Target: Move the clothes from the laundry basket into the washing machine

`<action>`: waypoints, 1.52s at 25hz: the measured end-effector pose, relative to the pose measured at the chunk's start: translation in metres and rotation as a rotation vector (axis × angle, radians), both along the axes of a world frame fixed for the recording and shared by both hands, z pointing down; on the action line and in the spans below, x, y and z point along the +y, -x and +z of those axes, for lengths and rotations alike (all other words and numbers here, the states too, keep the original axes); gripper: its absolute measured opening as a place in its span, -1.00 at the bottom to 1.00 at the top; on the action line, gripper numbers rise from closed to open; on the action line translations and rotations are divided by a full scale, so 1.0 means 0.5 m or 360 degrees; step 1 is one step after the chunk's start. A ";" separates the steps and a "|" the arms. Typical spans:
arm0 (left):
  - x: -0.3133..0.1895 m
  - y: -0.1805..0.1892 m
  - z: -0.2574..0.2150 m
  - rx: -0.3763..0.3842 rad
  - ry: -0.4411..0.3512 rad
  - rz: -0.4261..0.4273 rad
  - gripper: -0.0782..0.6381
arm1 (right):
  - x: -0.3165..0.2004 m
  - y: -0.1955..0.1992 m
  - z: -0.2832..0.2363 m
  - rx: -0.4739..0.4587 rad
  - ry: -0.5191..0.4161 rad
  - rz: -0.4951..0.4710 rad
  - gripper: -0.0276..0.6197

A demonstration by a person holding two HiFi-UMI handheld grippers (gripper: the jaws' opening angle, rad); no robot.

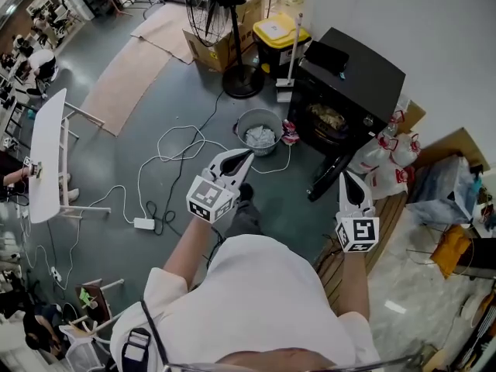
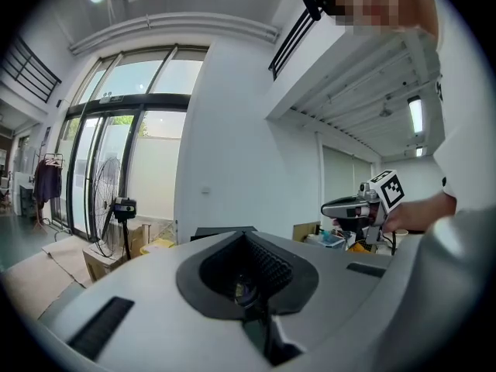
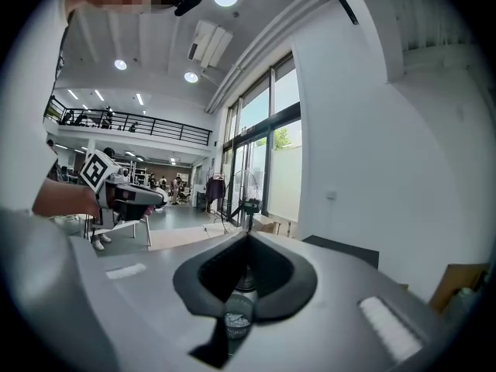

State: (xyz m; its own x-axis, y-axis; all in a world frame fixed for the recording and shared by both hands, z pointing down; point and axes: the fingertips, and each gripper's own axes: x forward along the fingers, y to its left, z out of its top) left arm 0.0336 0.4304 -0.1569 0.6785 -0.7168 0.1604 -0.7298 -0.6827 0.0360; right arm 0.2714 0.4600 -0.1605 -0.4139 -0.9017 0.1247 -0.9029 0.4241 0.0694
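We head for the laundry basket (image 1: 260, 113).
Left gripper (image 1: 246, 156) and right gripper (image 1: 346, 178), closed and empty, hang before the washing machine (image 1: 364, 72); next we open onto the clothes (image 1: 260, 136).

I'm looking down into a big open workshop hall: grey floor (image 1: 178, 107) strewn with cables (image 1: 182, 142), standing fan (image 1: 236, 41), cardboard boxes (image 1: 217, 53), mezzanine railing (image 3: 132, 128), tall windows (image 2: 116, 122).

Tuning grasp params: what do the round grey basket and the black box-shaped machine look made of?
Round grey laundry basket: likely matte plastic; smooth, uniform thin rim. Black box-shaped washing machine: painted metal or plastic, semi-gloss; its flat top shows a faint sheen. Can't tell which.
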 end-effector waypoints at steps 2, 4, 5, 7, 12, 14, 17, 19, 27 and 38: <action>-0.056 0.006 -0.002 0.0005 0.0000 0.0019 -0.76 | -0.049 0.006 0.000 0.0003 0.0005 0.0019 -0.88; -0.115 0.014 -0.008 0.0009 -0.0001 0.0037 -0.76 | -0.102 0.017 -0.005 0.0014 0.0001 0.0028 -0.88; -0.143 0.018 -0.010 0.0009 0.0000 0.0049 -0.76 | -0.128 0.024 -0.007 0.0020 -0.0001 0.0034 -0.88; -0.197 0.029 -0.013 -0.0003 0.0006 0.0078 -0.76 | -0.181 0.037 -0.010 0.0027 0.0002 0.0054 -0.88; -0.361 0.059 -0.017 -0.0045 0.0016 0.0153 -0.76 | -0.335 0.072 -0.011 -0.0020 0.0020 0.0119 -0.88; -0.426 0.070 -0.012 -0.0054 0.0017 0.0183 -0.76 | -0.396 0.093 -0.005 -0.0029 0.0023 0.0121 -0.88; -0.516 0.085 -0.001 -0.0067 0.0024 0.0221 -0.76 | -0.479 0.121 0.006 -0.0035 0.0033 0.0126 -0.88; -0.568 0.096 0.005 -0.0070 0.0034 0.0236 -0.76 | -0.529 0.135 0.010 -0.0038 0.0046 0.0136 -0.88; -0.711 0.136 0.024 -0.0070 0.0068 0.0270 -0.76 | -0.663 0.175 0.026 -0.0020 0.0098 0.0171 -0.88; -0.773 0.122 0.060 -0.0053 0.0139 0.0154 -0.76 | -0.771 0.168 0.049 0.0014 0.0162 0.0021 -0.88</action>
State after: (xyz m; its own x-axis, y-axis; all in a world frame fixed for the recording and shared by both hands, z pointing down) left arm -0.0272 0.0440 -0.1271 0.7371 -0.6305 0.2431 -0.6624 -0.7453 0.0753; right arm 0.1875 0.0745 -0.1360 -0.4008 -0.8895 0.2194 -0.9080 0.4176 0.0343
